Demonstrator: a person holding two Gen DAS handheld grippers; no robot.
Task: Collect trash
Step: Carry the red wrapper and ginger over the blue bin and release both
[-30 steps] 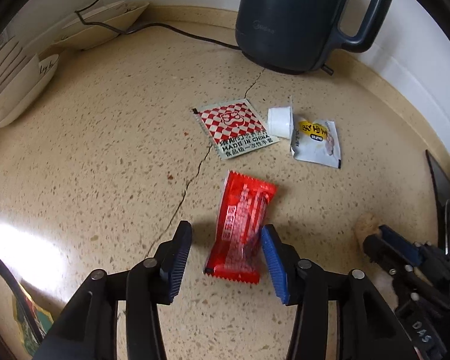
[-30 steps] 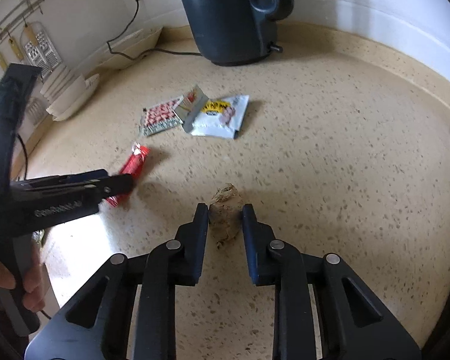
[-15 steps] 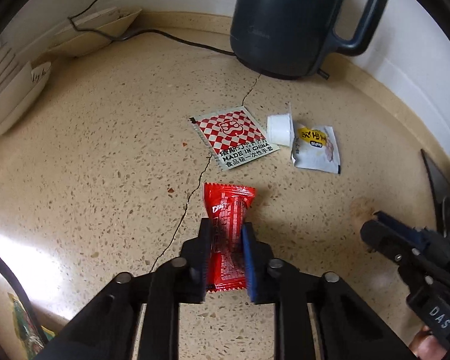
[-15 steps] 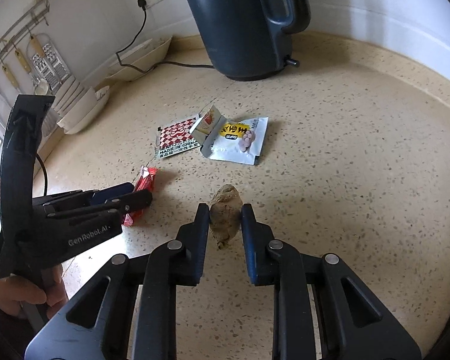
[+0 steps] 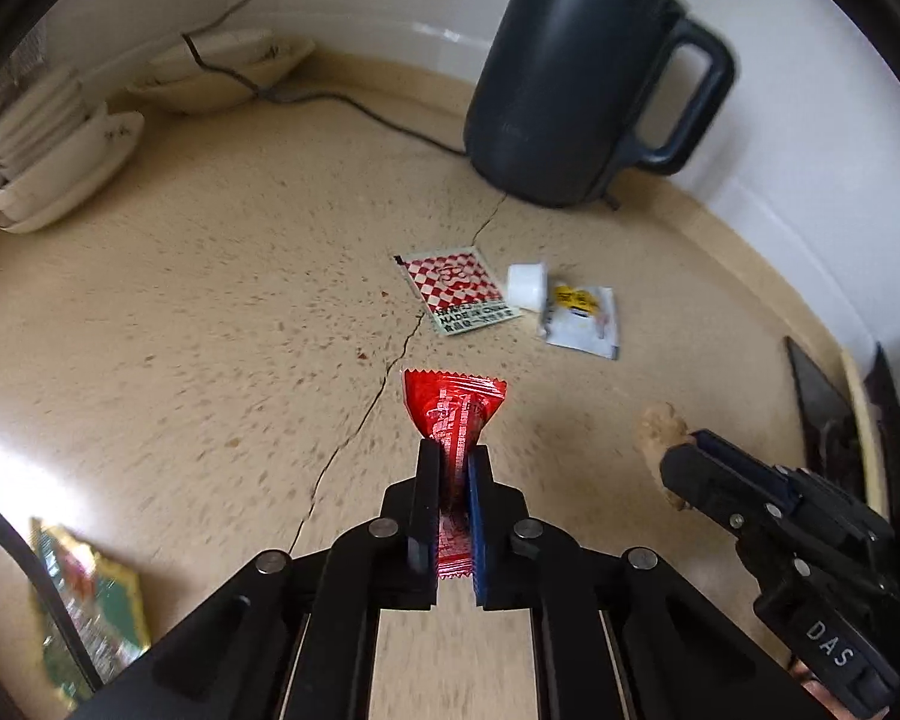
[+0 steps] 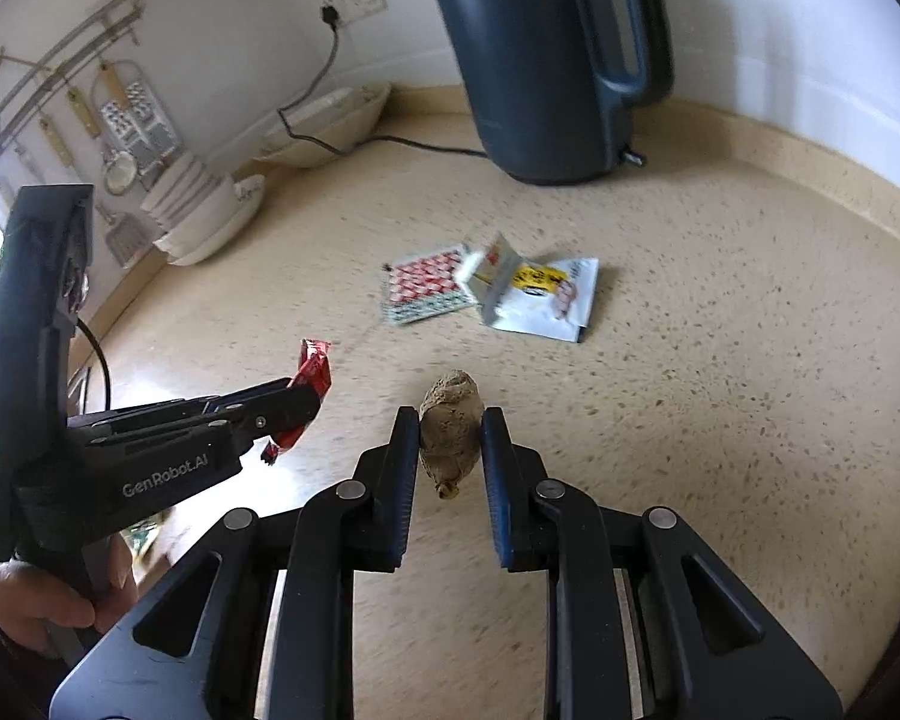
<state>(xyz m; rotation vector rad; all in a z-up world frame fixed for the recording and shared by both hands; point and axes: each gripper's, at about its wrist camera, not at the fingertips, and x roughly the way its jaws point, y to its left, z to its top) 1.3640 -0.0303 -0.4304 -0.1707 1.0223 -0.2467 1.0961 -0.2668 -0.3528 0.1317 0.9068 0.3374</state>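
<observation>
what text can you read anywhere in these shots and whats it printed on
"GenRobot.AI": side of the left gripper, right wrist view.
"DAS": body of the right gripper, left wrist view.
"MADE IN CHINA": checkered packet, partly blurred; the smaller line beneath is unreadable.
Red wrapper: white print, too crumpled to read.
White sachet: yellow label, too blurred to read.
Kettle: no readable marking.

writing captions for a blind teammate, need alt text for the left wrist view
The left gripper is shut on a red candy wrapper above a speckled beige counter. Beyond lie a red checkered packet, a small white cup and a white sachet, with a dark kettle at the back.
</observation>
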